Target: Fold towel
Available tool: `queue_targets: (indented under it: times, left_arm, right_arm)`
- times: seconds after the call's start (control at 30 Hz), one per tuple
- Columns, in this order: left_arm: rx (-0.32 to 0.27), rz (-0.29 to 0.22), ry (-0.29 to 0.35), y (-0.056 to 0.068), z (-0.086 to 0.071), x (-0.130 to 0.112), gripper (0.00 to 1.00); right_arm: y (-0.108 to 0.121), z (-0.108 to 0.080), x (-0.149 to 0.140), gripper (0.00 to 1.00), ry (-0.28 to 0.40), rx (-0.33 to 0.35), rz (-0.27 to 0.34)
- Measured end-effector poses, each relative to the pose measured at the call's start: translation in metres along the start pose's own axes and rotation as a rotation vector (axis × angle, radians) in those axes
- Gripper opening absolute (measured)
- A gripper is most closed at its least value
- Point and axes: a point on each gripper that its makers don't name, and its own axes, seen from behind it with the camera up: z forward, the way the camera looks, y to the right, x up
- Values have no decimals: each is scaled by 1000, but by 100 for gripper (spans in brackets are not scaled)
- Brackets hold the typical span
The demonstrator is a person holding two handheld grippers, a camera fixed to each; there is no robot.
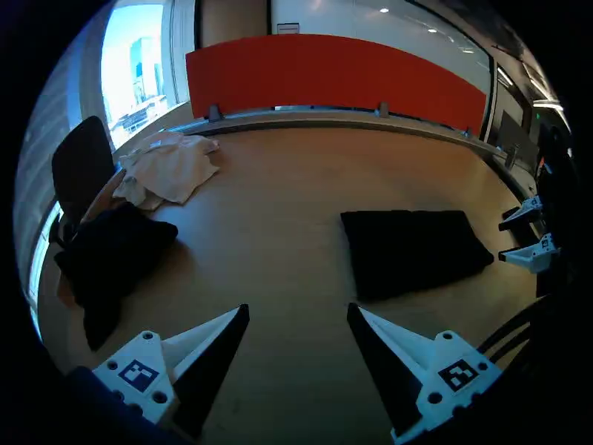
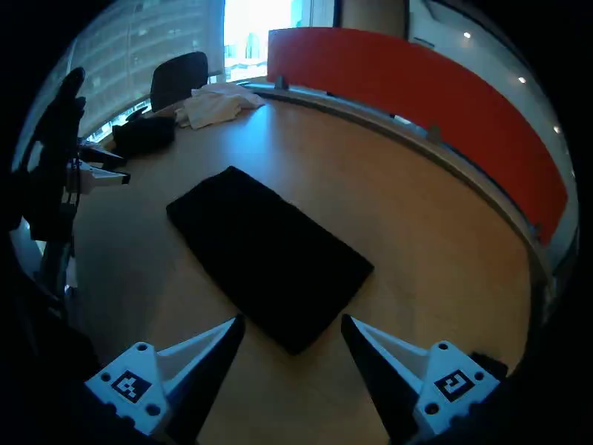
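A black towel [image 1: 411, 248] [image 2: 267, 252] lies folded flat as a rectangle on the wooden table [image 1: 296, 193] [image 2: 430, 245]. My left gripper [image 1: 296, 315] is open above bare table, the towel just ahead and to its right. My right gripper [image 2: 293, 326] is open too, its tips hovering over the towel's near corner without touching it. In the left gripper view the right gripper [image 1: 530, 233] shows at the far right edge, beside the towel. In the right gripper view the left gripper [image 2: 100, 167] appears at the far left.
A heap of white cloth [image 1: 170, 167] [image 2: 215, 104] lies at the table's far corner, with a black cloth pile [image 1: 107, 256] [image 2: 144, 133] beside it. A dark office chair [image 1: 78, 167] [image 2: 178, 78] stands past them by the window. A red divider panel [image 1: 333, 74] [image 2: 445, 96] runs along the table's far edge.
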Motion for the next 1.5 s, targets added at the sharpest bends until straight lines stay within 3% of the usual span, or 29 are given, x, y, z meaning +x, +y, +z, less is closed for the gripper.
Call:
queue_targets:
  times: [0.27, 0.4, 0.67, 1.23, 1.5]
  left_arm:
    - [21, -17, 17, -9, -3, 1, 98]
    - [26, -26, 22, -11, -2, 1, 99]
    - [35, -30, 30, -16, -2, 2, 99]
    - [52, -36, 32, -27, -5, 2, 99]
    - [47, -38, 33, -27, -4, 3, 98]
  right_arm:
    - [3, 7, -9, 100, -32, 14, -25]
    - [3, 12, -16, 95, -53, 28, -37]
    - [3, 20, -36, 74, -120, 54, -44]
    - [2, 25, -45, 7, -157, 76, -41]
    - [4, 24, -39, 5, -140, 62, -65]
